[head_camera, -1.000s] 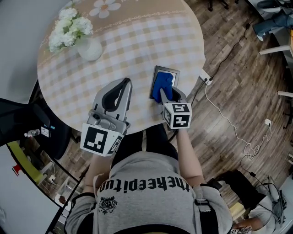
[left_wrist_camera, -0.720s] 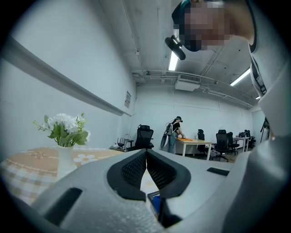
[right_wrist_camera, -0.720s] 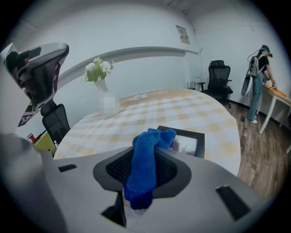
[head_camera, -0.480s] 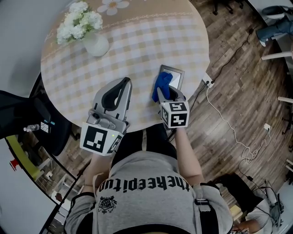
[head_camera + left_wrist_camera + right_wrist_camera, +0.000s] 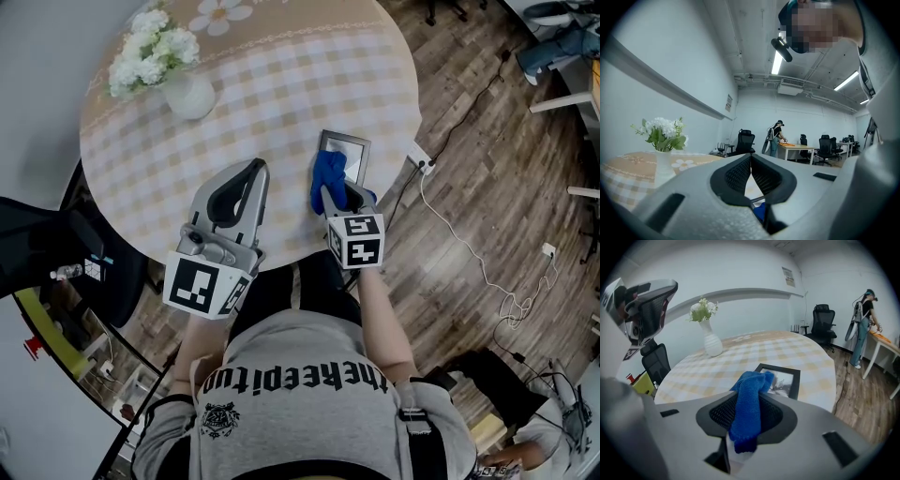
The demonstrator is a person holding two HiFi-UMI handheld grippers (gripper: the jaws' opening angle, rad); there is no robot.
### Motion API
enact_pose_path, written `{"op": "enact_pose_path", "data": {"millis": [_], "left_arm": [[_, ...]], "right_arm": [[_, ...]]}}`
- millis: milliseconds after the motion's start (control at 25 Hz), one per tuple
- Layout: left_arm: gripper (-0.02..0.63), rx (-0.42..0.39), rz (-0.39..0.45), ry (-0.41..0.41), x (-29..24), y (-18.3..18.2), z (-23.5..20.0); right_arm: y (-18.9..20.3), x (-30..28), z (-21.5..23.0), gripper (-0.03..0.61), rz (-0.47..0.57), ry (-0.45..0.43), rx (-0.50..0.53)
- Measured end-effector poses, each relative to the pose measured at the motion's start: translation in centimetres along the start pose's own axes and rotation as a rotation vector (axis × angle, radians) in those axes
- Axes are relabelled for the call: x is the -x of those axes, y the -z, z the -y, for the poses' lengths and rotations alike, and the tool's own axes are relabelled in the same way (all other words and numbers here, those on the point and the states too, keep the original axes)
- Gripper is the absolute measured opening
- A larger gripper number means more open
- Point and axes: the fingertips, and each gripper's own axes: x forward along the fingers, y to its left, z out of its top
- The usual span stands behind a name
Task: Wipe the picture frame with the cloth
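Note:
A dark picture frame lies flat near the right edge of the round table; it also shows in the right gripper view. My right gripper is shut on a blue cloth, which bunches out of the jaws and rests at the frame's near left corner. My left gripper hovers over the table's near edge, left of the frame, shut with nothing in it; its pads meet at the tips.
A white vase of white flowers stands at the table's far left. A checked tablecloth covers the table. Cables and a power strip lie on the wooden floor to the right. Office chairs and a person stand far behind.
The right gripper with the cloth has drawn back a little toward me along the frame's left side, uncovering more of the frame. The left gripper has stayed put.

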Motion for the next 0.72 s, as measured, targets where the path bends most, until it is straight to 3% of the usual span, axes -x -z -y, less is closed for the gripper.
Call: {"op": "enact_pose_path", "data": {"millis": [720], "left_arm": [[0.018, -0.011, 0.003, 0.056, -0.7, -0.3, 2.3]], "right_arm": [[1.6, 4.0, 6.2, 0.117, 0.012, 0.149, -0.051]]}}
